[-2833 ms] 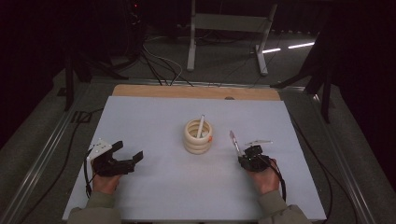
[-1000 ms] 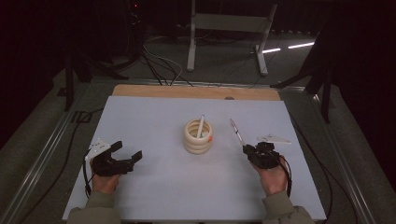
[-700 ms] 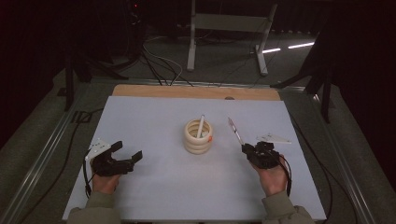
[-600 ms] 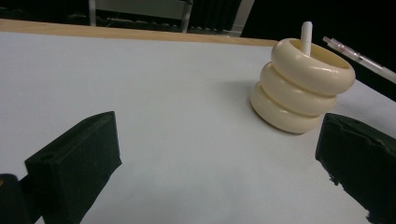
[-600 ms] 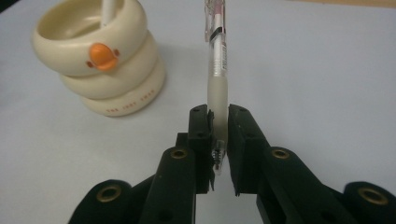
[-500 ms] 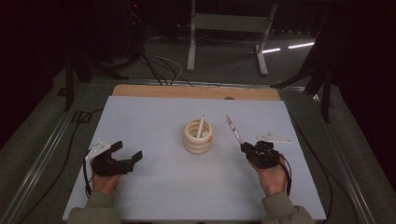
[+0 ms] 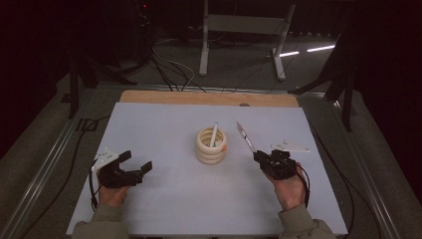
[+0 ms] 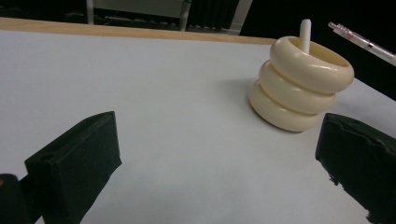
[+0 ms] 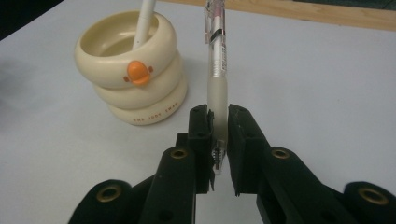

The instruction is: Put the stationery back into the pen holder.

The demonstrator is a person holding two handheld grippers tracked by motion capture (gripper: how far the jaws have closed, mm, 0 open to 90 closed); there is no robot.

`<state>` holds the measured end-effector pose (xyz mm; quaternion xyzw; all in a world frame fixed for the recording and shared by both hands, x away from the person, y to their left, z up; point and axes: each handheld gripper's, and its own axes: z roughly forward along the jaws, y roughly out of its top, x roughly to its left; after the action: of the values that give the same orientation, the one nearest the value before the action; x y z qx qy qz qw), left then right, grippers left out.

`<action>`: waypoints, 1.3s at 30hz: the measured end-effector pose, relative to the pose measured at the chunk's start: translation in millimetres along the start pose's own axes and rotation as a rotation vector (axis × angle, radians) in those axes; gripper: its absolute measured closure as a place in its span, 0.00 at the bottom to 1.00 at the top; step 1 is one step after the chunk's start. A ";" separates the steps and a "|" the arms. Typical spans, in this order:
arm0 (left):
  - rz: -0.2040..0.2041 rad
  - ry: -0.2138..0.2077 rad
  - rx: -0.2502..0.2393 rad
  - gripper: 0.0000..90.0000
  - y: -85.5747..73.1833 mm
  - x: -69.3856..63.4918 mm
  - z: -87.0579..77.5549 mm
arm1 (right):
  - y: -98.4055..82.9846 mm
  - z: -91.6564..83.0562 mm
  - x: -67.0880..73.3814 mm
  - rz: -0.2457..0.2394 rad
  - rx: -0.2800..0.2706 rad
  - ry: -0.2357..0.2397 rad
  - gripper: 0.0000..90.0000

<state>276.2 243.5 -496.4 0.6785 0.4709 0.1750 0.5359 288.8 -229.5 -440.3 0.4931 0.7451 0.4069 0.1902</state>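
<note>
R claw (image 9: 218, 135) clamped on pen (image 9: 216, 60) beside cream holder (image 9: 128, 70); L claw (image 7: 130, 164) apart, empty.

High view overhead, facing forward-down across my white table (image 7: 164, 124); both gripper views close, low, sharing the cream ringed holder (image 8: 299, 84).

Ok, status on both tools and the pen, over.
Right tool shut on pen, tip end clamped. Left tool open, nothing between its jaws. Cream holder already has one pen. Path clear.
</note>
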 end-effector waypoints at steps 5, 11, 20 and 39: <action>0.001 -0.001 0.001 0.00 -0.1 -0.1 0.4 | 3.0 -2.9 3.5 -0.008 -0.010 0.011 0.90; 0.000 0.000 0.002 0.00 -0.2 0.0 0.5 | 5.0 -5.6 6.6 -0.025 -0.015 0.019 0.90; 0.002 -0.001 0.004 0.00 -0.3 -0.3 0.7 | 10.4 -13.1 10.2 -0.041 -0.031 0.037 0.90; 0.004 -0.002 0.008 0.00 -0.6 -0.5 1.6 | 27.1 -17.0 10.1 -0.067 0.006 0.118 0.90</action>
<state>276.9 242.1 -497.3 0.6817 0.4700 0.1735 0.5332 288.4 -222.7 -407.4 0.4435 0.7723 0.4265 0.1582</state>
